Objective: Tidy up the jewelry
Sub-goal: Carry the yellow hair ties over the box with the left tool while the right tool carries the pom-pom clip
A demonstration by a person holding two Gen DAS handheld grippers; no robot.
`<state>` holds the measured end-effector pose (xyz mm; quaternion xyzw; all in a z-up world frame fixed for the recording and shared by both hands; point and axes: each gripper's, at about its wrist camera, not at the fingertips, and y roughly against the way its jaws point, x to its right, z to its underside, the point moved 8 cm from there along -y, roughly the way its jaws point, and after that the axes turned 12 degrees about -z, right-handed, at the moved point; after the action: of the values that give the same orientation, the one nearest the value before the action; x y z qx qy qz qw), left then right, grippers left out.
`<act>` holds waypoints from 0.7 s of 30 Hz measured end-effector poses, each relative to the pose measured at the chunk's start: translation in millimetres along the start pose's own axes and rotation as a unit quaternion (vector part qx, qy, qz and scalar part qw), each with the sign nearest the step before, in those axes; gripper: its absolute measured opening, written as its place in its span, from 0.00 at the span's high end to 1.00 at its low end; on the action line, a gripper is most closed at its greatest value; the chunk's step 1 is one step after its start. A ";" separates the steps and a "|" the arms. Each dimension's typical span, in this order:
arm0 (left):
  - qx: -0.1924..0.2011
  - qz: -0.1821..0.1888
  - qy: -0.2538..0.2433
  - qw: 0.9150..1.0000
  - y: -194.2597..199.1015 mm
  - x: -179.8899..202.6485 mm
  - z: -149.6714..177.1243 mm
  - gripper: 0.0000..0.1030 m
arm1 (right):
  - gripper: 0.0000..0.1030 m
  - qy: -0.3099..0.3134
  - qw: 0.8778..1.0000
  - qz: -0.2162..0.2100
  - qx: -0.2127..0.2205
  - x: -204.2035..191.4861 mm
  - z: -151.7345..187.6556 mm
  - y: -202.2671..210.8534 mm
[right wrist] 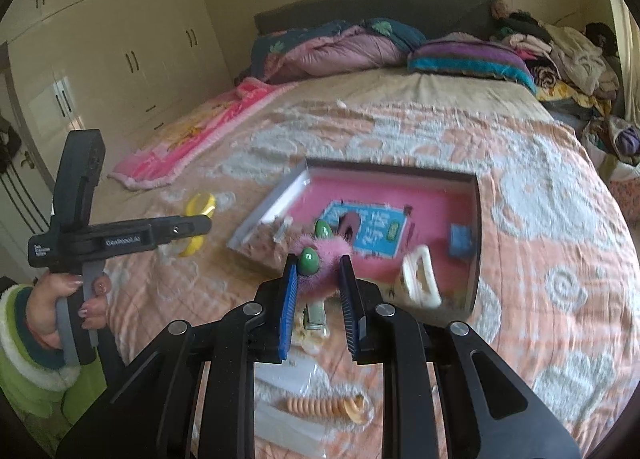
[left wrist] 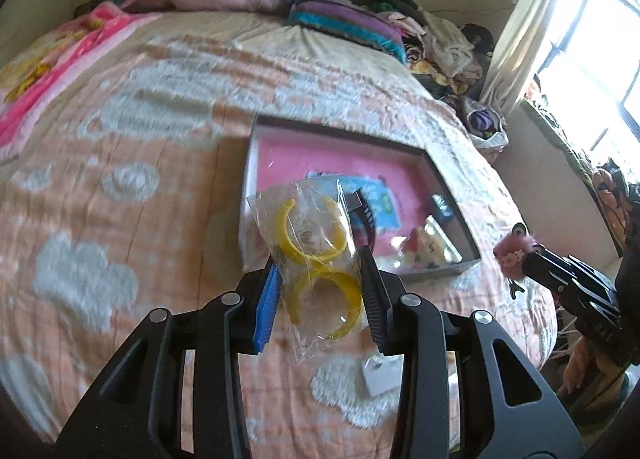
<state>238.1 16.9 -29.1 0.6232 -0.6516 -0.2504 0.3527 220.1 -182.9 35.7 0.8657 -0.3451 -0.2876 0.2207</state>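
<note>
My left gripper [left wrist: 320,263] is shut on a clear plastic bag of yellow bangles [left wrist: 316,243], held in the air above the bedspread. Just beyond it lies an open box with a pink lining [left wrist: 280,155], holding a blue card [left wrist: 378,195] and small items. My right gripper [right wrist: 319,263] is shut on a pink fluffy hair clip with green beads [right wrist: 334,249], over the near edge of the same box [right wrist: 476,219]. In the right wrist view the left gripper [right wrist: 206,223] and the yellow bangles [right wrist: 200,205] show at the left. In the left wrist view the right gripper [left wrist: 520,261] and the fluffy clip [left wrist: 510,249] show at the right.
A white claw clip [right wrist: 420,279] lies in the box. On the peach bedspread [right wrist: 540,259] near me are an orange spiral hair tie [right wrist: 324,405] and a small white box [left wrist: 380,375]. A person's hand [right wrist: 60,303] in a green sleeve grips the left tool. Bedding and clothes are piled at the headboard.
</note>
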 end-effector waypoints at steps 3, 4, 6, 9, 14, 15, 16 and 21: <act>0.005 0.008 -0.008 1.000 -1.1 12.7 -11.3 0.72 | 0.81 0.001 1.000 0.001 0.012 2.4 -13.7 4.3; 0.008 0.012 -0.012 1.000 -1.3 17.9 -15.3 0.72 | 0.81 0.004 1.000 0.004 0.016 3.9 -18.9 5.9; 0.013 0.018 -0.020 1.000 -1.4 28.3 -22.7 0.72 | 0.81 0.006 1.000 0.010 0.021 6.7 -24.2 8.6; 0.018 0.025 -0.029 0.999 -2.3 41.4 -33.1 0.72 | 0.81 0.004 0.999 0.015 0.030 13.6 -33.3 12.3; 0.023 0.033 -0.041 0.998 -8.1 60.7 -44.7 0.72 | 0.81 -0.002 0.999 0.031 0.042 32.3 -45.3 17.6; 0.024 0.035 -0.045 0.998 -10.3 66.0 -46.6 0.72 | 0.81 -0.004 0.999 0.033 0.043 36.0 -46.4 18.3; 0.024 0.036 -0.048 0.998 -11.9 69.2 -47.9 0.72 | 0.81 -0.008 0.998 0.035 0.044 41.1 -48.2 18.6; 0.019 0.046 -0.063 0.997 -24.2 90.9 -52.1 0.72 | 0.81 -0.022 0.997 0.047 0.049 62.1 -53.9 19.8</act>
<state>296.0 -69.5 -1.6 0.5818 -0.7052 -0.2602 0.3107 282.9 -231.2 65.5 0.8517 -0.4038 -0.2789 0.1839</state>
